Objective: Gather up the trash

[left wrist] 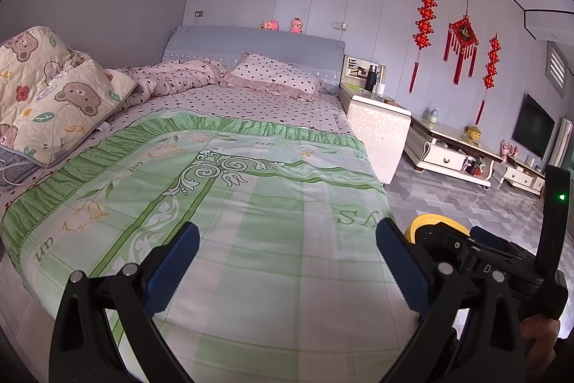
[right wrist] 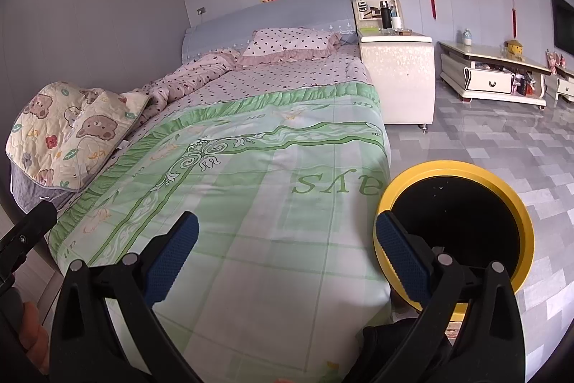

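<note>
Both tools hover over the foot of the bed. The left tool [left wrist: 287, 241] has its blue ribbed pads spread wide apart with nothing between them, only the green and white checked bedspread [left wrist: 251, 239] below. The right tool [right wrist: 286, 236] is likewise wide open and grips nothing; its right pad overlaps the rim of the round yellow-rimmed bin with a black inside [right wrist: 455, 221], which stands on the grey tiled floor [right wrist: 484, 139] just beside the right edge of the bed's foot. In the left wrist view the same bin [left wrist: 427, 223] shows only as a yellow arc behind the right tool's black frame, and a hand [left wrist: 541, 340] grips that frame at the lower right. No loose trash can be made out on the bedspread or on the floor around the bin. Further up the bed, on its left side, lies a folded cream quilt printed with bears and flowers [right wrist: 71, 131]. Beyond the bedspread, a pink dotted sheet runs up to a rumpled pink dotted duvet [left wrist: 179, 78] and a frilled dotted pillow [left wrist: 276, 74] against the blue padded headboard [left wrist: 258, 43], where two small pink plush toys [left wrist: 283, 24] sit on top. Right of the headboard stands a white bedside cabinet [right wrist: 398, 74] carrying a black flask, and past it a low cream TV stand [right wrist: 491, 74] under red knotted hangings [left wrist: 462, 42] on the wall.
</note>
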Demonstrator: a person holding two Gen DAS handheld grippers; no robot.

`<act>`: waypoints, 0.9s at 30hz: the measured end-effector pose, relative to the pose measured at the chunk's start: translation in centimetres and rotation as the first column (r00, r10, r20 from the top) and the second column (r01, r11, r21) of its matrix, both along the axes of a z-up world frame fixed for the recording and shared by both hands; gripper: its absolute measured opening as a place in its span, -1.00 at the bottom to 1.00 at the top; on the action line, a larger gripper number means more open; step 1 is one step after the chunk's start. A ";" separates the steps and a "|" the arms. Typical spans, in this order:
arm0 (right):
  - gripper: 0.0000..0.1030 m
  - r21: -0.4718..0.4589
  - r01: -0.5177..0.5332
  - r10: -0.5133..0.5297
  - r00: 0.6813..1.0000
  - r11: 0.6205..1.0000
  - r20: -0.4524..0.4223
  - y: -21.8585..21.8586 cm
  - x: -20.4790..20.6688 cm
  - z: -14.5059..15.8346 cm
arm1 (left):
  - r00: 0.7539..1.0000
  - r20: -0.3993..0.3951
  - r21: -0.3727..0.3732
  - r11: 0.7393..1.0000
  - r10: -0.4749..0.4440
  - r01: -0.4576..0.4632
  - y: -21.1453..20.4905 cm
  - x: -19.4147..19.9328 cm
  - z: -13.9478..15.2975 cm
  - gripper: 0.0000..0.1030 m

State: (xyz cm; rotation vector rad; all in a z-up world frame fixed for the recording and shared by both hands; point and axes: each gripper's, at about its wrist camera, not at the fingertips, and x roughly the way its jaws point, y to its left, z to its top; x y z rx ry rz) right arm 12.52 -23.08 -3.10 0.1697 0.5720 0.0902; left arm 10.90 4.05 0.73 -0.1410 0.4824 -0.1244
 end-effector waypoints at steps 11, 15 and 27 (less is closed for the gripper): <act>0.84 0.003 0.004 -0.004 1.000 1.000 -0.002 -0.1 -0.1 -0.2 | 1.000 0.002 0.000 1.000 -0.003 0.003 0.0 -0.1 -0.1 0.85; 0.84 0.003 0.003 -0.003 1.000 1.000 -0.002 -0.1 0.0 -0.1 | 1.000 0.001 0.002 1.000 -0.003 0.003 0.0 -0.1 -0.1 0.84; 0.84 0.007 0.009 -0.009 1.000 1.000 -0.006 -0.2 -0.2 -0.4 | 1.000 0.004 0.008 1.000 -0.006 0.006 -0.1 -0.2 -0.1 0.85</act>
